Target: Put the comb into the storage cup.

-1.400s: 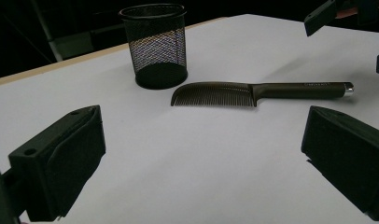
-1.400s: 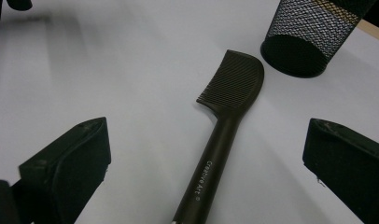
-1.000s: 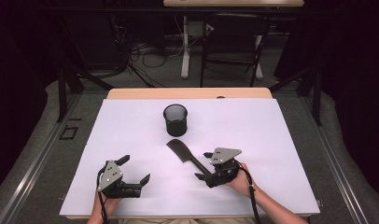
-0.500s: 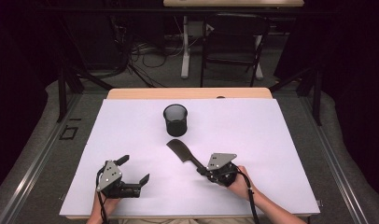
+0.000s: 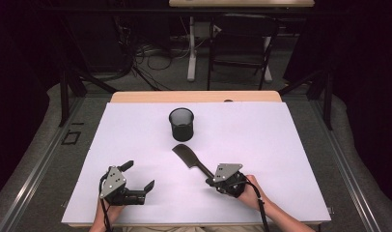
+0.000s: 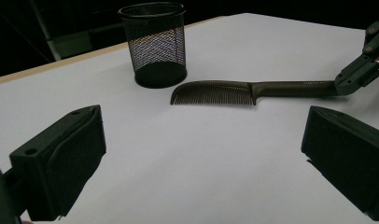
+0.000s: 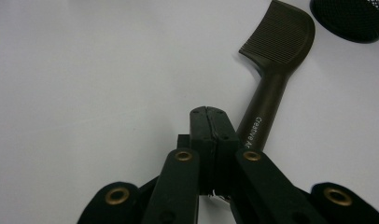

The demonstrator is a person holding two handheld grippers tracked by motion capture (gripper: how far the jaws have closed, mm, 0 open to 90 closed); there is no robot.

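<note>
A dark comb [image 5: 188, 157] lies flat on the white table top [image 5: 281, 145], teeth end toward a black mesh cup [image 5: 181, 123] standing upright behind it. My right gripper [image 5: 211, 181] sits low at the comb's handle end. In the right gripper view its jaws [image 7: 210, 114] are pressed together with nothing between them, and the comb handle [image 7: 260, 126] runs along their right side, passing under the right finger. My left gripper [image 5: 139, 175] rests at the front left, wide open and empty; in its view the comb [image 6: 225, 92] and the cup [image 6: 155, 44] lie ahead.
A wooden table edge [image 5: 194, 96] shows behind the white sheet. Beyond it are a dark floor, cables and chair legs. The white surface spreads wide to the left and right of the cup.
The right gripper's jaws stood apart a second ago and are now together. That gripper has also slid a little down toward the comb's handle end. The left gripper has stayed put.
</note>
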